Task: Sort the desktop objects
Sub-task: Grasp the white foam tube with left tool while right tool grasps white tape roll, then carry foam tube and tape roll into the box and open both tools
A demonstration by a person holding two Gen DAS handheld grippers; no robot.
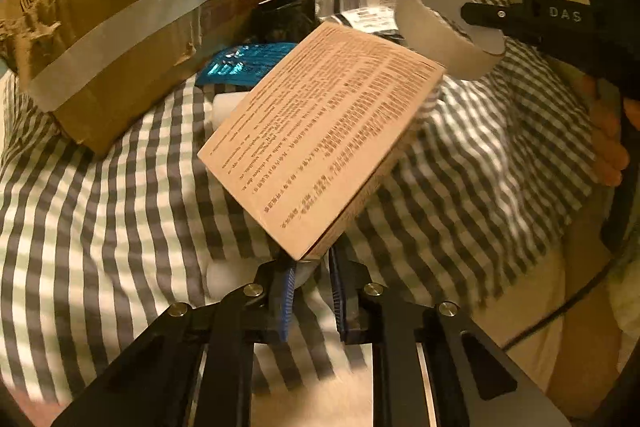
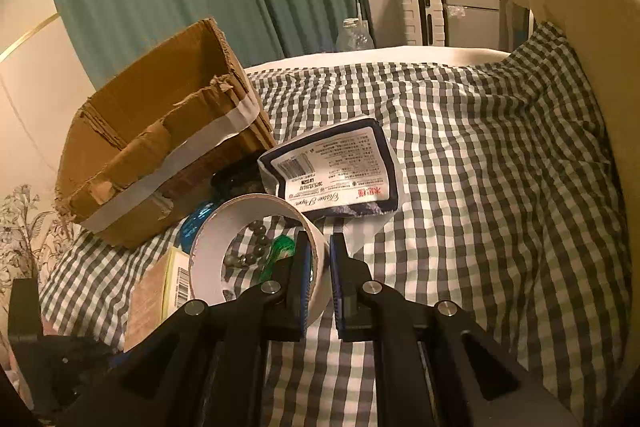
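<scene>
- Your left gripper (image 1: pixel 312 267) had its fingers clamped on the printed box (image 1: pixel 320 143), near the cardboard carton (image 1: pixel 120 75).
- Your right gripper (image 2: pixel 320 267) had its fingers pinched on the tape roll (image 2: pixel 248 251) wall, beside that carton.

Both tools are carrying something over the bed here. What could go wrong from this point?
The left tool pinches the printed box by one corner only, so it could swing or slip out. The right tool clamps just the tape roll's thin wall. The two loads sit close together and might collide near the cardboard box.
</scene>
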